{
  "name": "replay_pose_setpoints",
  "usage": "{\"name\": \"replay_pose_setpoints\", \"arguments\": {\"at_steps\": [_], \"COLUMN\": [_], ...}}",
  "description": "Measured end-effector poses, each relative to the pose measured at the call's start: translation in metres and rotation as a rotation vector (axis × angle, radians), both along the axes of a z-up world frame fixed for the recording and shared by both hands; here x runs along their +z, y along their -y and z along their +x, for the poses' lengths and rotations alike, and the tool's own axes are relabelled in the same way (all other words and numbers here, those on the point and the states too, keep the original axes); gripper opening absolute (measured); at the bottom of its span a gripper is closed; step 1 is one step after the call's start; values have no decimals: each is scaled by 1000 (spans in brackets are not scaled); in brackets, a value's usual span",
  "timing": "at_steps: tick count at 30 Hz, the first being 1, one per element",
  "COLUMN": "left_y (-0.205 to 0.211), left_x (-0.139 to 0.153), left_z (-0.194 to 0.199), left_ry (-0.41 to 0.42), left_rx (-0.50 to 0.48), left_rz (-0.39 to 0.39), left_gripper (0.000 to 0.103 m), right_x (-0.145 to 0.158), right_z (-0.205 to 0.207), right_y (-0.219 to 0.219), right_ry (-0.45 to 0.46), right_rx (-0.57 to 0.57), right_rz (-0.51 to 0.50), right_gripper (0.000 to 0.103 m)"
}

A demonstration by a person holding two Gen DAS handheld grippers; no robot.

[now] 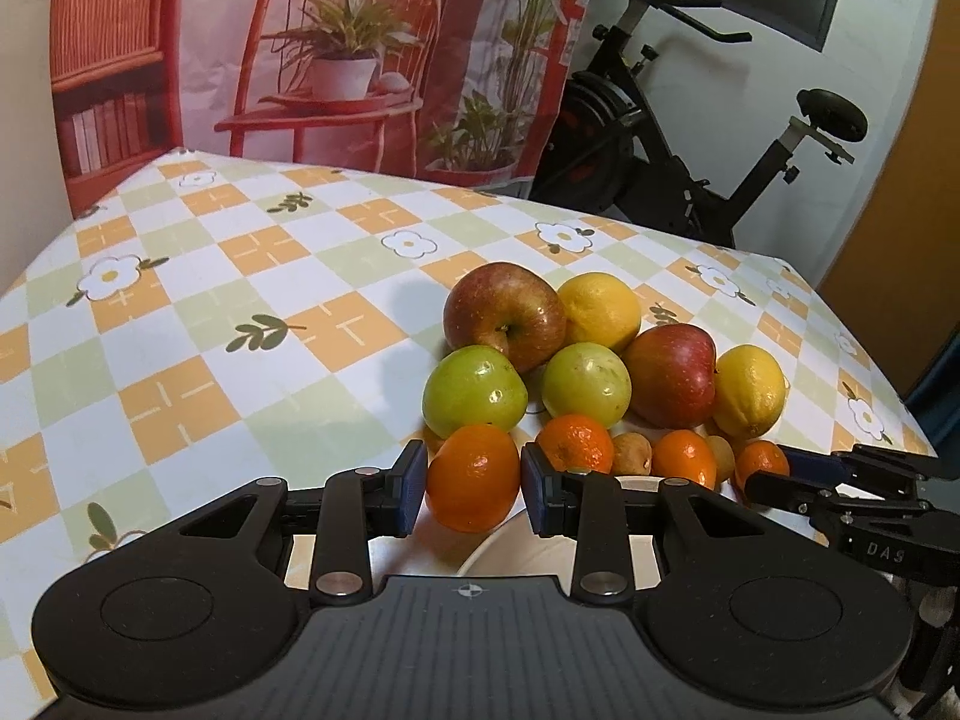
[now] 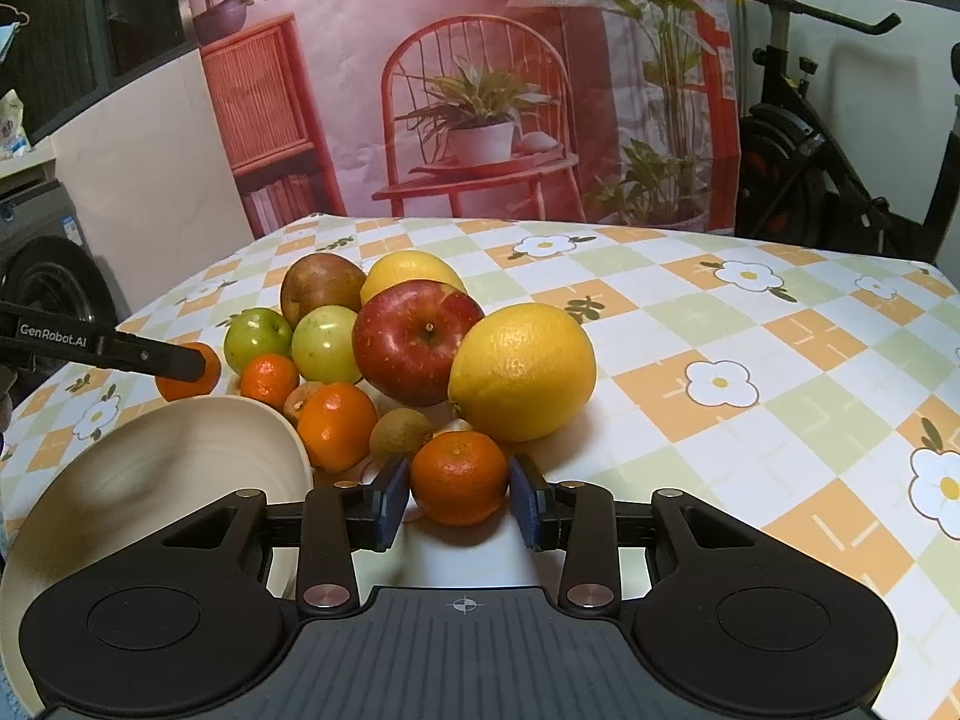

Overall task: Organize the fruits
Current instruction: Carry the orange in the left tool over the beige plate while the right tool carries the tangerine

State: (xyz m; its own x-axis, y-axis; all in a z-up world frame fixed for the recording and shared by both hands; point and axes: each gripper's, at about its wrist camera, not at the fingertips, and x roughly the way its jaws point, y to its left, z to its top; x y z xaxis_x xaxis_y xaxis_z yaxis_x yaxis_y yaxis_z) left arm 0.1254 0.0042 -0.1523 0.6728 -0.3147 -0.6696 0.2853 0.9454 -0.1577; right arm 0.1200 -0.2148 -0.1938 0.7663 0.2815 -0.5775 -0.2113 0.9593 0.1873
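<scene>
I grip one mandarin (image 1: pixel 473 477) in the left gripper (image 1: pixel 474 489) fingers, another mandarin (image 2: pixel 459 477) in the right gripper (image 2: pixel 459 501), each beside the bowl (image 2: pixel 180 450); next, release both inside it.

The bowl (image 1: pixel 480 552) lies mostly hidden behind the left gripper (image 1: pixel 474 483); its rim (image 2: pixel 18 546) is cut off in the right wrist view
</scene>
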Motion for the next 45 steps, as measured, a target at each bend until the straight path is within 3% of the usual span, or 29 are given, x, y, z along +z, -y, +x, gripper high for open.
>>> {"name": "replay_pose_setpoints", "arguments": {"at_steps": [10,23,35,45], "left_y": [-3,-8,-19,-19], "left_x": [14,12,6,3], "left_z": [-28,-57,-85,-92], "left_ry": [55,6,-59,-89], "left_rx": [-44,-125,-197,-220], "left_rz": [12,21,46,56], "left_gripper": [36,36,36,36], "right_x": [4,27,35,37], "right_z": [-8,-43,-83,-95], "right_y": [7,-3,-48,-65], "right_ry": [44,86,-22,-105], "right_rx": [-22,14,182,245], "right_rz": [46,107,44,1], "right_gripper": [33,33,33,33]}}
